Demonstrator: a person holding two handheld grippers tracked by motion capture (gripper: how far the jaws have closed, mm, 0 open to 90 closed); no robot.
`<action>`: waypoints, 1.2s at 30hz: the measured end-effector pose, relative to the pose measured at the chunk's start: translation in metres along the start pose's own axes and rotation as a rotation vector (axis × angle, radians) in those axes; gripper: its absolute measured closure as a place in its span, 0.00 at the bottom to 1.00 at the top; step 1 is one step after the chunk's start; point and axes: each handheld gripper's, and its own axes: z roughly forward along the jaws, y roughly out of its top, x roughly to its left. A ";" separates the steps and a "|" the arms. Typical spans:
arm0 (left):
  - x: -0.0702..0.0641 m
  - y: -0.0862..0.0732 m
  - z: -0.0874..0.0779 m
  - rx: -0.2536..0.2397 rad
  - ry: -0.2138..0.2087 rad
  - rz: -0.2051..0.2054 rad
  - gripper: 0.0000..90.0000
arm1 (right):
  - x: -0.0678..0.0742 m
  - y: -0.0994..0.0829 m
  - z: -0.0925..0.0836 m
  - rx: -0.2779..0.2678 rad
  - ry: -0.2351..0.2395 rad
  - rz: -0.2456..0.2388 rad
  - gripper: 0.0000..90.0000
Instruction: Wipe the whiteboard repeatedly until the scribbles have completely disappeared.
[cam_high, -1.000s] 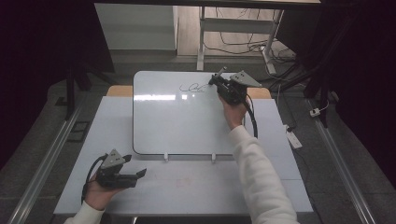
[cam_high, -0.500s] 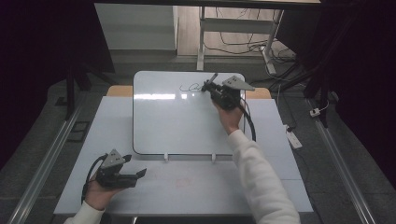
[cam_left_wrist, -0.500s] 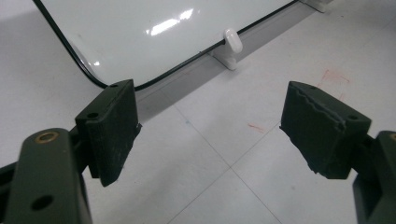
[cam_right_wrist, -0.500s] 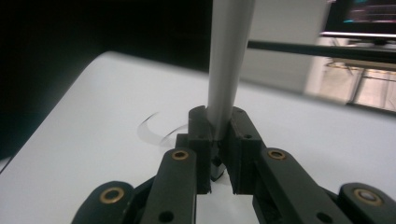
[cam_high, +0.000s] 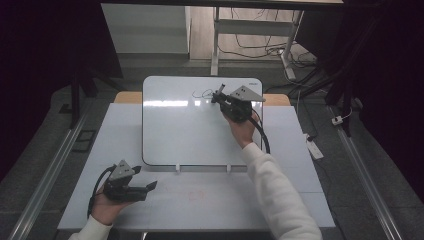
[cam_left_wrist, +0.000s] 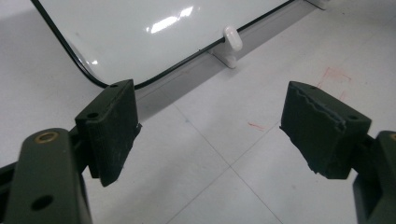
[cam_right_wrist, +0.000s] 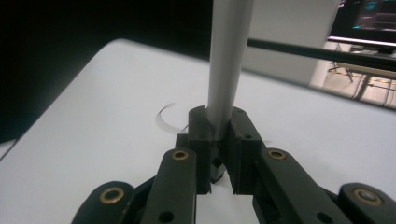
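A white whiteboard (cam_high: 190, 135) lies on the table, with a thin black scribble (cam_high: 200, 93) near its far edge. My right gripper (cam_high: 220, 97) hovers at that far edge, just right of the scribble, shut on a pale grey marker (cam_high: 220, 90). In the right gripper view the marker (cam_right_wrist: 227, 60) rises from between the closed pads of the right gripper (cam_right_wrist: 217, 126), above the board (cam_right_wrist: 93, 140) and a curved black line (cam_right_wrist: 163, 119). My left gripper (cam_high: 150, 186) rests at the table's front left, open and holding nothing. The left gripper view has the left gripper (cam_left_wrist: 210, 135) wide apart over bare table, facing the board's near corner (cam_left_wrist: 140, 32).
Two white clips (cam_high: 177, 168) (cam_high: 228, 168) hold the board's near edge; one clip (cam_left_wrist: 232, 38) sits ahead of the left jaws. Faint red marks (cam_high: 192, 192) lie on the table in front. A power strip (cam_high: 312, 147) is on the floor at right.
My right gripper has slid left and a little nearer along the board's far edge with the marker in it, closing on the scribble. The left hand has stayed put.
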 end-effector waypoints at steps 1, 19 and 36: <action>0.000 0.000 -0.001 -0.003 0.000 -0.002 0.22 | -0.005 0.002 0.000 -0.016 -0.025 0.019 0.90; 0.002 -0.001 -0.002 -0.009 -0.001 -0.007 0.22 | -0.023 0.014 0.003 -0.062 -0.098 0.081 0.90; 0.001 0.000 -0.001 -0.007 0.000 -0.003 0.22 | 0.009 0.004 0.010 0.002 -0.006 -0.029 0.90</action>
